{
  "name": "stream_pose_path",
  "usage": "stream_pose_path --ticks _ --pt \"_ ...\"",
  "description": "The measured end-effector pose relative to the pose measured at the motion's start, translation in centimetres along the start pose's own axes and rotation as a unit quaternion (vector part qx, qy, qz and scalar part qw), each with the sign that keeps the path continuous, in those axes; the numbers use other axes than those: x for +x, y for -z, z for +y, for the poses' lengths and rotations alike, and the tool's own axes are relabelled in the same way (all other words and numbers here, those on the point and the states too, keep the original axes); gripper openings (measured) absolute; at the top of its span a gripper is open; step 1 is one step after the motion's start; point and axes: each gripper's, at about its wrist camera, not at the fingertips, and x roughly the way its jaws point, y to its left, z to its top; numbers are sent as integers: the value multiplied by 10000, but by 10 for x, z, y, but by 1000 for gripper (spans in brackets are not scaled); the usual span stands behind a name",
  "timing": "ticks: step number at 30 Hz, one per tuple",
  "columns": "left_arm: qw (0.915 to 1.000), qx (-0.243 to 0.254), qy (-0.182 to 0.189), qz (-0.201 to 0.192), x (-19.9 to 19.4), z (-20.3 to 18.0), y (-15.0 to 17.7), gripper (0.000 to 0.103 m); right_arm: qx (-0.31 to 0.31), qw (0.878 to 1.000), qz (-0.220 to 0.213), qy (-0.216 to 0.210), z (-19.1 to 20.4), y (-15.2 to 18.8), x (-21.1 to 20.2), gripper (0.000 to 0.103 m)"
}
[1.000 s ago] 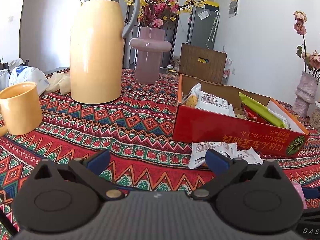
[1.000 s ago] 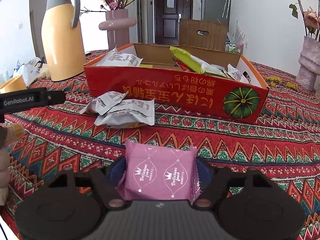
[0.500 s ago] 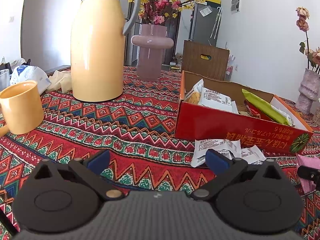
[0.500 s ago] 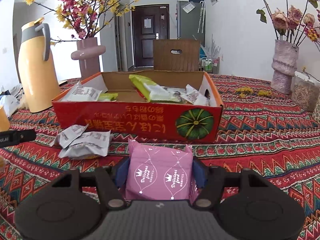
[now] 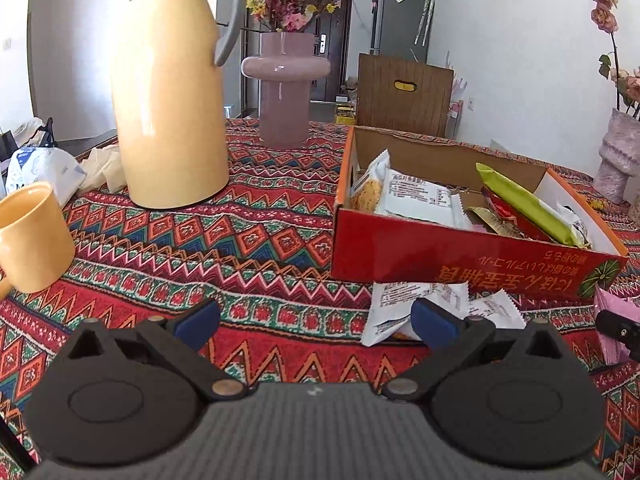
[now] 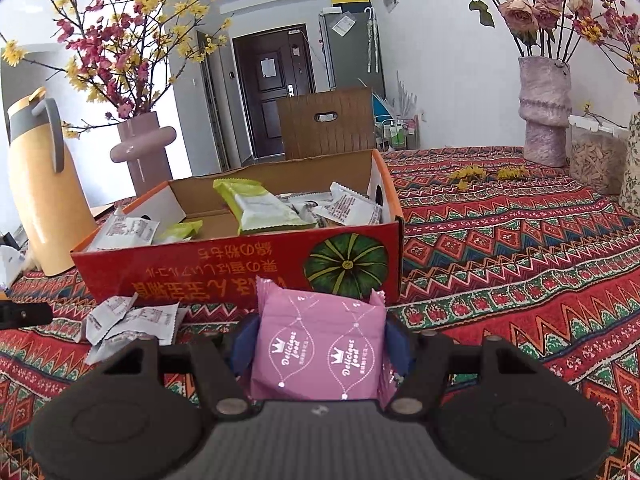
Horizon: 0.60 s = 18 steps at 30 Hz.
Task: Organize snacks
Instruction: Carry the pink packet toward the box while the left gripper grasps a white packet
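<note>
Left wrist view: my left gripper (image 5: 314, 320) has jaws apart, nothing between them. Compared with 1 second ago the view has lifted and slid a bit; the box (image 5: 460, 252) sits larger and I see further into it. 2 white packets (image 5: 416, 306) lie on the table (image 5: 240, 248) just in front of the box wall, right by my right-side pad. The pink packet (image 5: 614, 312) has come into the right edge of this view, so the other gripper has moved in.

Right wrist view: right gripper (image 6: 320, 342) is clamped on the pink packet (image 6: 318, 350), grip steady. The box (image 6: 224, 268) has shifted left in frame and its open top shows more; the packet is in front of the near wall, not inside.

My read: carry is nearly done, drop into the box next.
</note>
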Motion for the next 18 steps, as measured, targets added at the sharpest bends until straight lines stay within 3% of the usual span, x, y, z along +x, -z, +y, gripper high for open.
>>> stream_pose_path --ticks 9,18 --pt "9986 418 133 299 31 -44 -16 103 18 10000 -17 -91 0 2 -1 65" --pt "9982 350 63 475 60 -48 -9 103 -26 9999 -22 -140 2 3 -1 65"
